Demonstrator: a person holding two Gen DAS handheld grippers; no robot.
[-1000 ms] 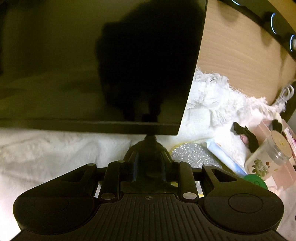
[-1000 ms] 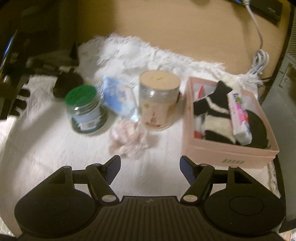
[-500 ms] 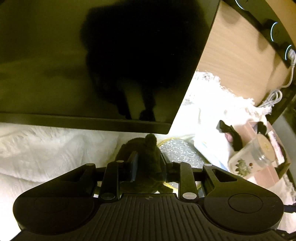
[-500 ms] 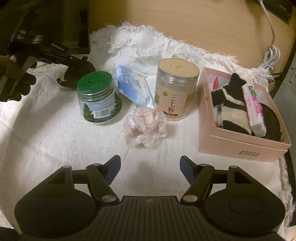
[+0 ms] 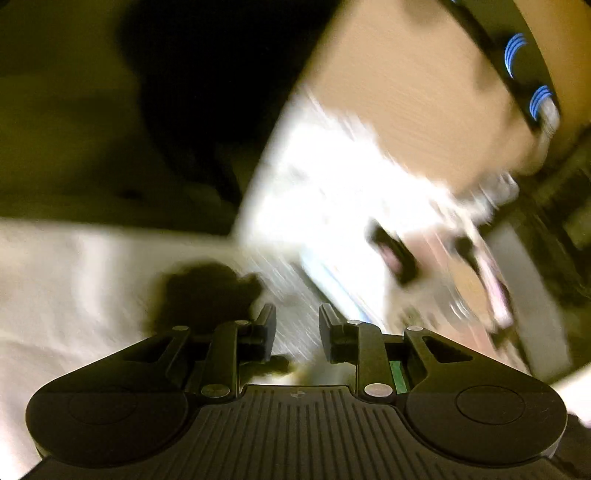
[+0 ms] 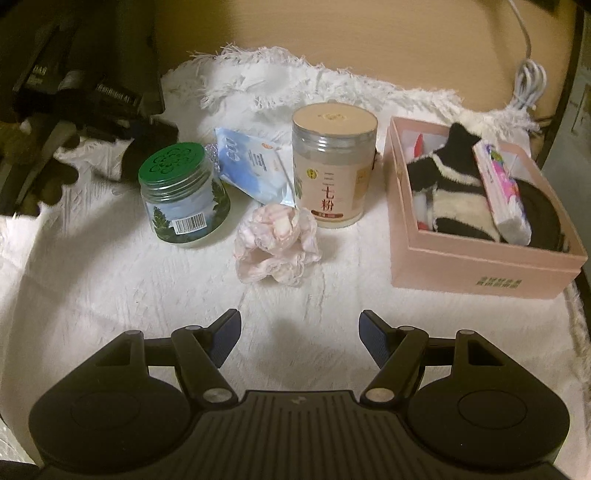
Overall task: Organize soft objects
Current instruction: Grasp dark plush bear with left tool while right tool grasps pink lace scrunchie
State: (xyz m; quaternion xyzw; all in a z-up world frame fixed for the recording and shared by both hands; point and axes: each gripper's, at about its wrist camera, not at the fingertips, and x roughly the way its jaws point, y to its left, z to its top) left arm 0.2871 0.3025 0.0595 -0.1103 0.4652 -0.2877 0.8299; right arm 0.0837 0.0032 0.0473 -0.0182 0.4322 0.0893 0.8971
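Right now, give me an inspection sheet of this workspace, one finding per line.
Surface: white fringed cloth over a wooden tabletop.
Job's things: pink scrunchie loose on the cloth; black-and-white striped sock in the pink box; dark soft item ahead of the left gripper, too blurred to identify.
Clutter: green-lidded jar, tan-lidded jar, blue sachet between them, wrapped pack in the box.
Grippers: right gripper open, nothing between the fingers; left gripper open with a narrow gap, view motion-blurred.
Cables: coiled white cable behind the box.
Surroundings: dark monitor at the left.
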